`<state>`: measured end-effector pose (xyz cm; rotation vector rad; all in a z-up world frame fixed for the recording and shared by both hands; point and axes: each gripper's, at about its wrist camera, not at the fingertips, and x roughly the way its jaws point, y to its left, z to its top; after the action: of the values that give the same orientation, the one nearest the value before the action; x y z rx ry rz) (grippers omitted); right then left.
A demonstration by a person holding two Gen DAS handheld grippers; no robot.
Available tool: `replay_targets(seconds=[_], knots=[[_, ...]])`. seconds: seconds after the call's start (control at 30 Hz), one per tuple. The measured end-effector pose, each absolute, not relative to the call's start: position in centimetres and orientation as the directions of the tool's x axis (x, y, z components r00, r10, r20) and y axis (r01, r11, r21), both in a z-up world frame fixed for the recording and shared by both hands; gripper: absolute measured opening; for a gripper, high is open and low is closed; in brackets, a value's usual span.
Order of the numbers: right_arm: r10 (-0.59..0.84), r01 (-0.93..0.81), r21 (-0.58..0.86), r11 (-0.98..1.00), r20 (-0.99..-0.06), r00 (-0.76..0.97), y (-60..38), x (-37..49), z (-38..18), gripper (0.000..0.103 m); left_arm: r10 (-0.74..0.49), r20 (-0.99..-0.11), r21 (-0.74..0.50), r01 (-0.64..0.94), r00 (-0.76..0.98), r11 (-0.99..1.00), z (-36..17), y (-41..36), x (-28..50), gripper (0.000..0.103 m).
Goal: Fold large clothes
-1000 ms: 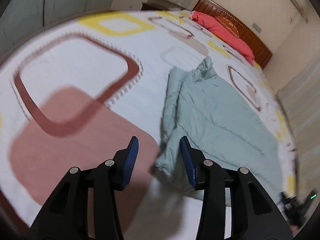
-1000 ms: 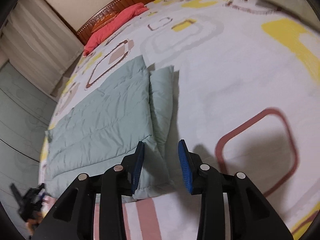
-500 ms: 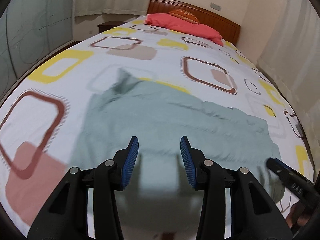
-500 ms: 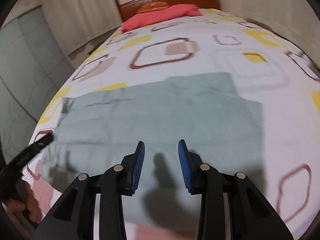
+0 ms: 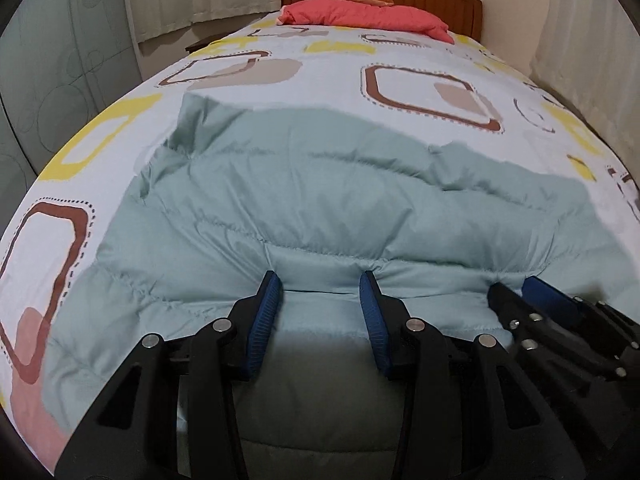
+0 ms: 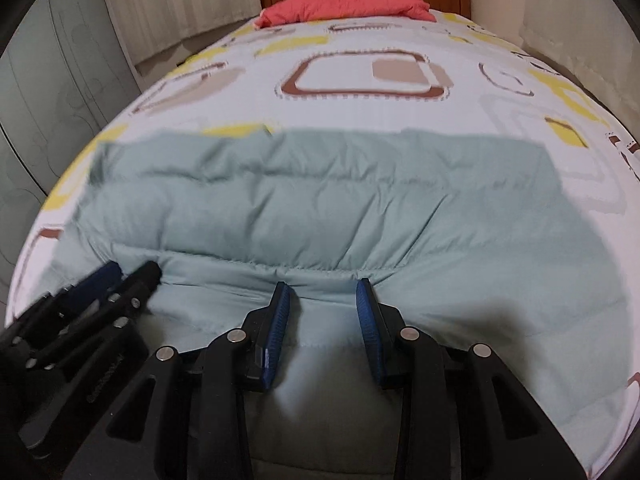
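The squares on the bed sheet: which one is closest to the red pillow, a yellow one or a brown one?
A brown-outlined square, right in front of the red pillow. The yellow square lies much farther down, by the bed's left edge beside the green padded garment.

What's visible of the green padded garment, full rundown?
The green padded garment is pale sage, quilted in stitched horizontal channels, puffy and wrinkled, with a smooth, slightly shiny shell. It lies flat across the near end of the bed, one corner sticking up far left. Both hand-held grippers, left and right, straddle its near edge, jaws apart; actual contact is unclear.
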<state>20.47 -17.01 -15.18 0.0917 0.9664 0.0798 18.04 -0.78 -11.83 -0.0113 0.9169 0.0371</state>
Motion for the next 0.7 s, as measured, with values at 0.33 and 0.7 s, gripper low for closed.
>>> replay_targets(seconds=[0.33, 0.7], knots=[[0.138, 0.007, 0.176, 0.984, -0.796, 0.589, -17.5, 20.0, -14.3, 0.035, 0.020, -0.791, 0.000, -0.033, 0.612, 0.999, -12.4, -0.7, 18.2, 0.040], [0.074, -0.007, 0.086, 0.996, -0.805, 0.588, -16.4, 20.4, -16.1, 0.035, 0.045, -0.782, 0.032, -0.032, 0.621, 0.999, -12.6, -1.3, 18.0, 0.040]])
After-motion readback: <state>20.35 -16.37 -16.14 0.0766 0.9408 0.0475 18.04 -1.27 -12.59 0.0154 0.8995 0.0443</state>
